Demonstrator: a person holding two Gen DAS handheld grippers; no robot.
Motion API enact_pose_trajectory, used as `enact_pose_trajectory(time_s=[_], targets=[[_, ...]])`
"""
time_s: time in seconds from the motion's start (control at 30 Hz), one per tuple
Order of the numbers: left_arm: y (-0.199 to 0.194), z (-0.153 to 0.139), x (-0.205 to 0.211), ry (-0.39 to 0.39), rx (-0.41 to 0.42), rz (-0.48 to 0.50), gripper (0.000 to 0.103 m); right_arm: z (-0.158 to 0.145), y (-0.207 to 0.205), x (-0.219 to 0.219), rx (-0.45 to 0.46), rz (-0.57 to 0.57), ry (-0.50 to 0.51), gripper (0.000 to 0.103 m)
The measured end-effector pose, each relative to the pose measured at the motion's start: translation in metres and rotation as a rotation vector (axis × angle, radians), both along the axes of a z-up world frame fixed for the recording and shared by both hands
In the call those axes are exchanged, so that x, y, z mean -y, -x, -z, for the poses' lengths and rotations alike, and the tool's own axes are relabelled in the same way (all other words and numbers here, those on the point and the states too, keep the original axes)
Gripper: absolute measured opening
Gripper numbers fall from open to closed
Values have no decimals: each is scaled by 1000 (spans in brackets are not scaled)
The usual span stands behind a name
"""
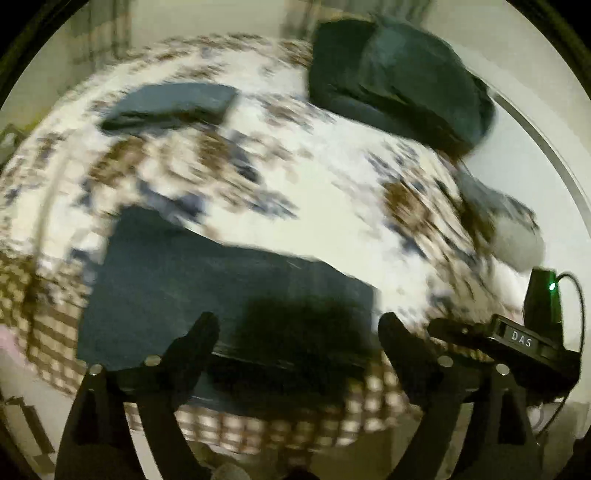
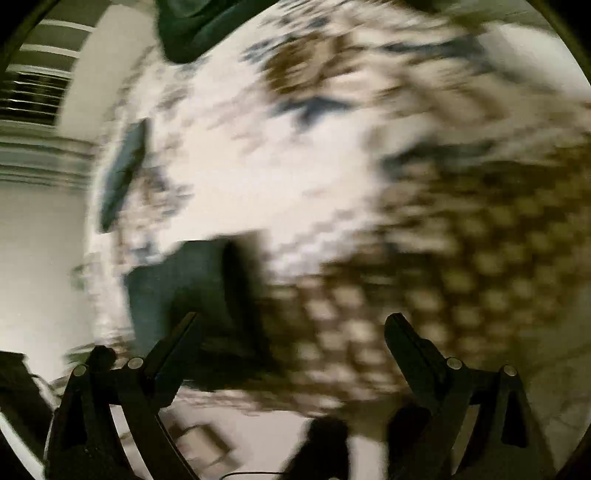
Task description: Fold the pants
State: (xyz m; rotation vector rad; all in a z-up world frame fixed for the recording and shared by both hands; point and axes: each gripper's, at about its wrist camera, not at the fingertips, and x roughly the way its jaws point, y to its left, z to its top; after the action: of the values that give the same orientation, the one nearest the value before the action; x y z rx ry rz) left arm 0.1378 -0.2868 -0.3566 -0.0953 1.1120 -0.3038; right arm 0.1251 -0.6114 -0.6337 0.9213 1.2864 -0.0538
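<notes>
In the left wrist view, which is smeared by motion blur, the left gripper has its two black fingers spread wide at six o'clock with nothing between them. Just beyond the fingertips lies the folded pants, a flat dark blue rectangle resting on the patterned bedspread, stretching from the centre toward eight o'clock. At ten o'clock a smaller folded blue garment lies well apart from it, and at one o'clock a dark green pile of clothes sits near the bed's far edge. A grey bundle shows at three o'clock, and below it, at four o'clock, the right gripper enters as a black body with a green light and a label. In the right wrist view, more heavily blurred, the right gripper also stands wide open and empty at six o'clock. The pants appear at seven o'clock, beside the left finger; whether it touches the cloth cannot be made out. The checked part of the bedspread fills three to five o'clock, and the green pile sits at twelve o'clock.
</notes>
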Motion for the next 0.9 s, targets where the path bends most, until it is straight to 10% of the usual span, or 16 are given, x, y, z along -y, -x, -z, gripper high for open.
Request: enact_pose_trajectory(time_s=[0.33,0.4,0.57,0.63,0.9], targets=[[-72,54,-156,-151,-131,-299,88,110,-67,-68,-115,-58,-397,99],[-74,64,-168,-158,-155,-327,88,102,-68,-76,-78,-71,-371,74],[-68,73,-172,-149,-179,-338,88,53,-62,-89,-35,-143,-76,62],[-66,76,-169,-142,-183,-326,88,41,-58,-89,-7,-126,-86,10],[-64,69,-159,-104,-191,-238,88,7,-37,-90,-26,-96,-186,6]])
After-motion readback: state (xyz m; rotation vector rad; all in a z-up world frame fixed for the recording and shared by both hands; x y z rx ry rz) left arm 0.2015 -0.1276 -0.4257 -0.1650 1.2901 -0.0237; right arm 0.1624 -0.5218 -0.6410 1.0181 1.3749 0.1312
